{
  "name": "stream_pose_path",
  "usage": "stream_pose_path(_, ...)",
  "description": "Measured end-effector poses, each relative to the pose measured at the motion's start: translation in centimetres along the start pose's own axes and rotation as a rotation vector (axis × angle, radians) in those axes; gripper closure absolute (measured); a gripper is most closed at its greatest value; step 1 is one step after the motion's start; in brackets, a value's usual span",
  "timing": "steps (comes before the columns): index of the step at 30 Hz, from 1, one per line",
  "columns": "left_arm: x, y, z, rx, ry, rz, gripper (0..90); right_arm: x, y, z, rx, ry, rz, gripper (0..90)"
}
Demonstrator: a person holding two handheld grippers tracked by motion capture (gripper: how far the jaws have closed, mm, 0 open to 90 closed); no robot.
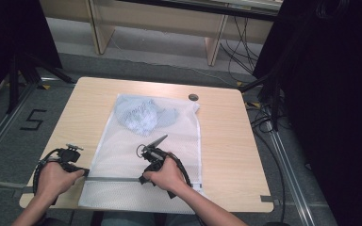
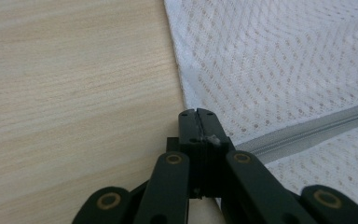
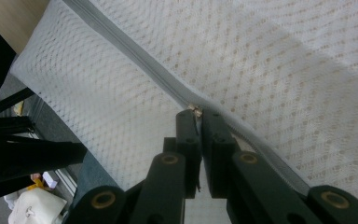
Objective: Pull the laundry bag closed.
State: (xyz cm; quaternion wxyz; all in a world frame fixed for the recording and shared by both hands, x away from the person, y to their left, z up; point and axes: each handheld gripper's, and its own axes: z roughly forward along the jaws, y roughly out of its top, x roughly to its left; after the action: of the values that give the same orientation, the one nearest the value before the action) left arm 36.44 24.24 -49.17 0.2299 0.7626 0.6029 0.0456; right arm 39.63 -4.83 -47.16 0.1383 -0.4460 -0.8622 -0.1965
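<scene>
A white mesh laundry bag (image 1: 132, 150) lies flat on the wooden table (image 1: 226, 141), with a pale blue garment (image 1: 142, 116) inside near its far end. A grey zipper (image 1: 118, 179) runs across the bag's near end. My left gripper (image 1: 86, 173) is at the bag's left edge; in the left gripper view the gripper (image 2: 198, 114) is shut on the zipper's end (image 2: 210, 138). My right gripper (image 1: 143, 179) stands over the middle of the zipper. Seen in the right gripper view, that gripper (image 3: 196, 114) is shut on the small metal zipper pull (image 3: 196, 110).
A small dark round disc (image 1: 193, 97) sits at the table's far edge beside the bag. Bare wood lies to the left (image 1: 82, 117) and right of the bag. Black drapes (image 1: 339, 94) and floor cables (image 1: 264, 117) flank the table's right side.
</scene>
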Motion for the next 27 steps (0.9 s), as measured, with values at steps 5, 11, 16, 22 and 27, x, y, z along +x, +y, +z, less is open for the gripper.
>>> stream_pose_path(5, 0.0, 0.0, 0.0, 0.0, -0.001, 0.0, 89.2, 0.1, -0.2, -0.3, -0.017, -0.02, -0.003, 86.9)
stream_pose_path(11, 0.0, 0.0, 0.0, 0.0, 0.002, 0.0, 89.2, -0.5, -0.4, -0.5, -0.013, -0.029, -0.045, 86.9)
stream_pose_path(16, -0.1, 0.0, 0.0, 0.0, 0.003, -0.001, 89.2, -0.4, -0.6, -0.9, -0.016, -0.003, 0.0, 86.9)
stream_pose_path(22, -0.1, 0.0, 0.0, 0.001, 0.004, 0.0, 89.2, -0.7, -0.8, -1.0, -0.016, -0.022, 0.011, 86.9)
stream_pose_path(27, -0.1, 0.0, 0.0, 0.002, 0.004, 0.0, 89.2, -1.0, -1.0, -1.1, -0.023, -0.017, 0.024, 86.9)
